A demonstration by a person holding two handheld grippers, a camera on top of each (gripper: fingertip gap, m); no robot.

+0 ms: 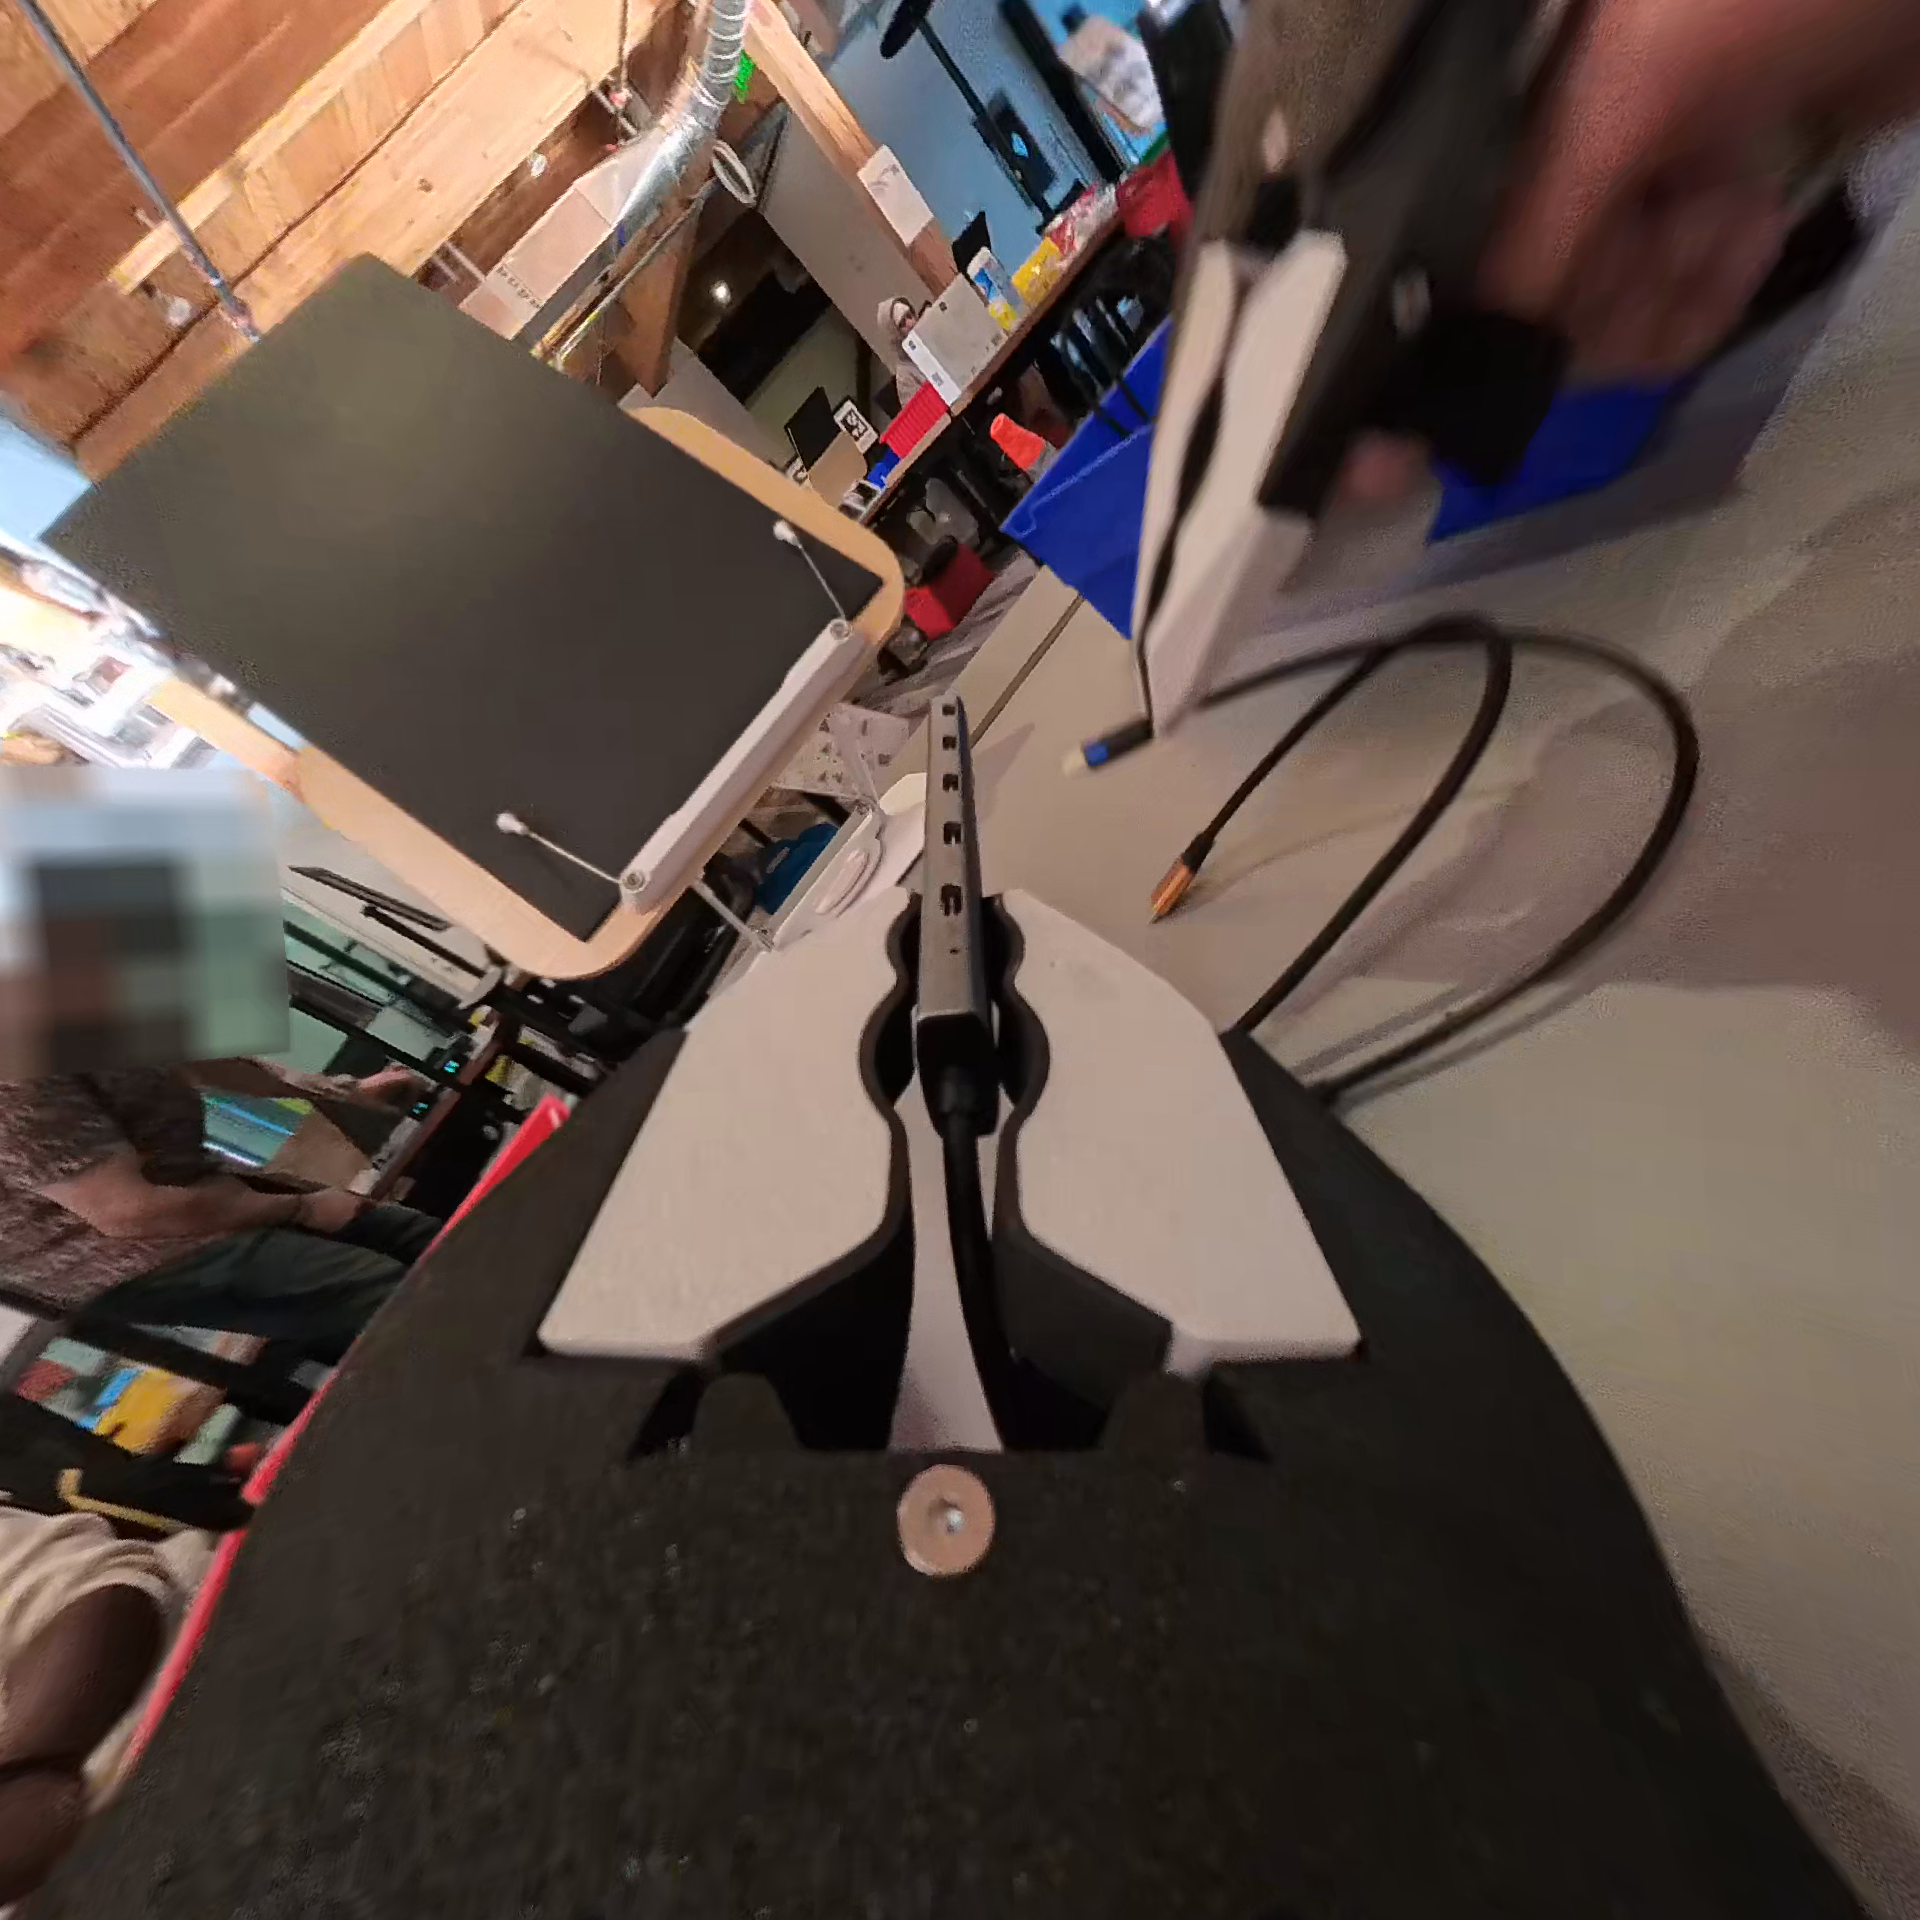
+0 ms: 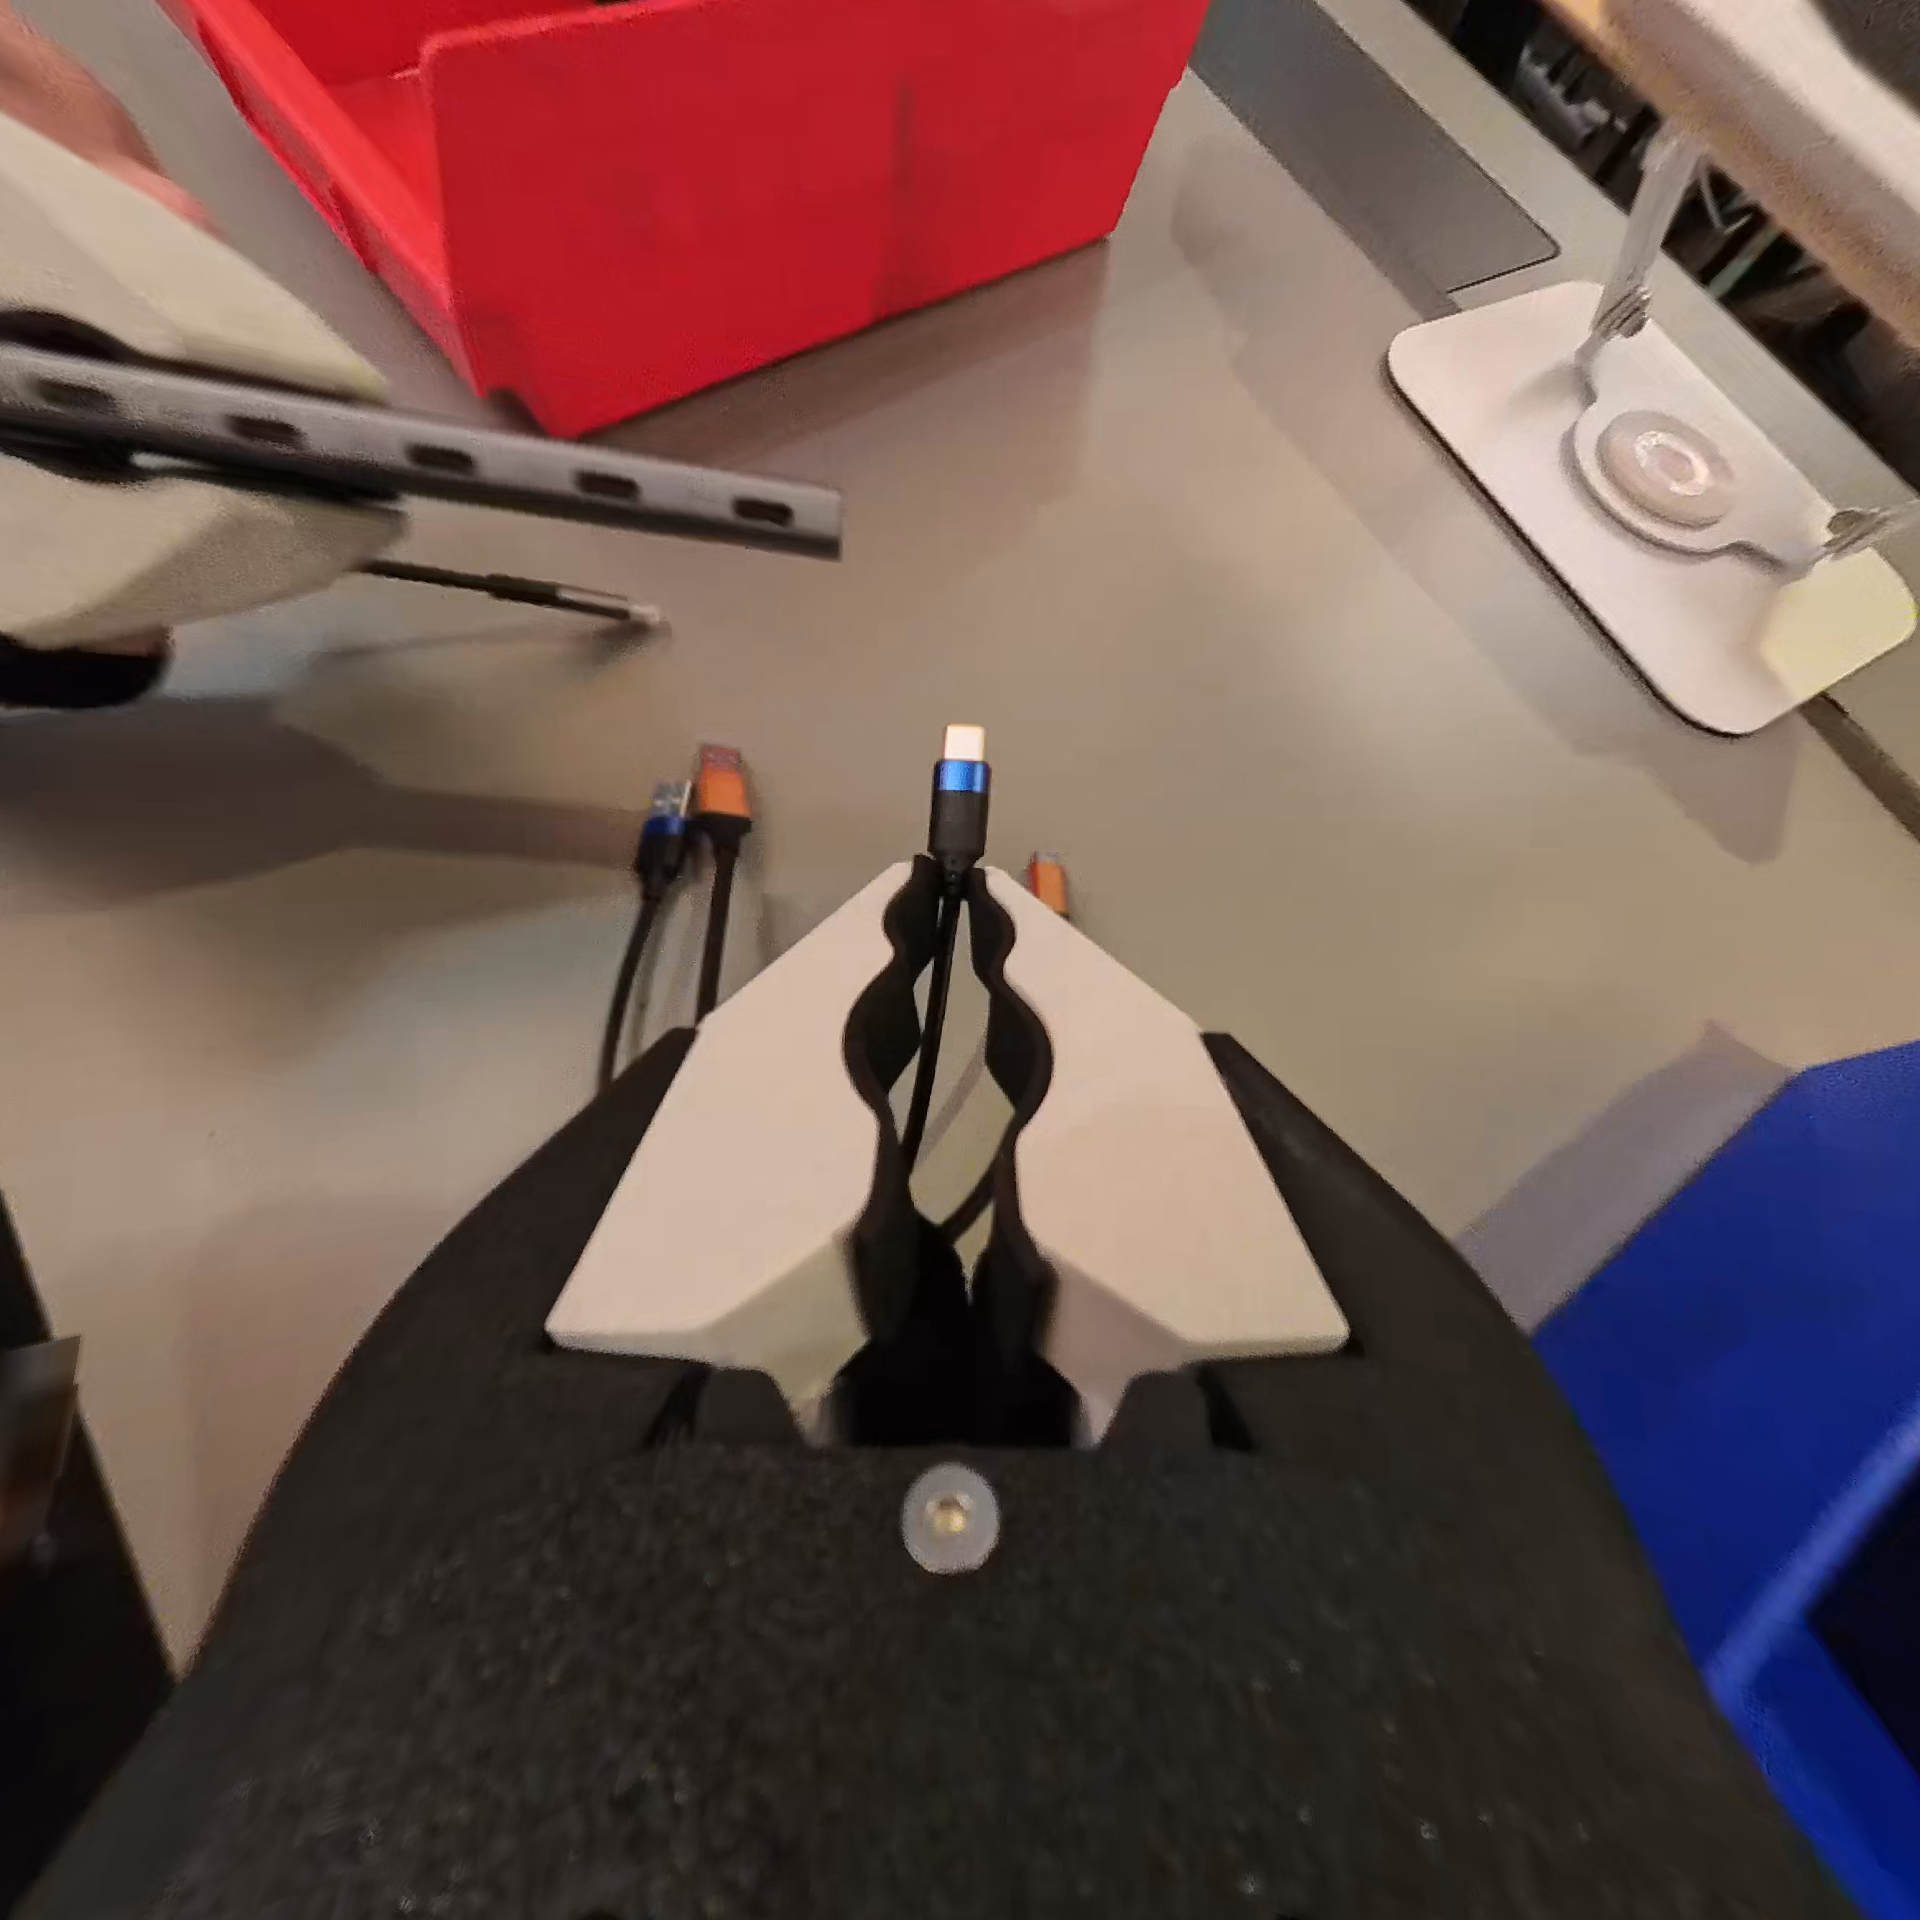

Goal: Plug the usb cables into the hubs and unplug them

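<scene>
The hub is clamped in the left claw; a blue-collared cable is pinched by the right claw above the counter.

Hub left of plug, bin behind (table probably beneath).

A black cable with a blue-collared USB-C plug is clamped between the closed fingertips of the right gripper, plug pointing forward above the grey table. A grey USB hub is held by the left gripper at the left. Blue and orange plugs lie on the table; a red bin stands behind.
</scene>
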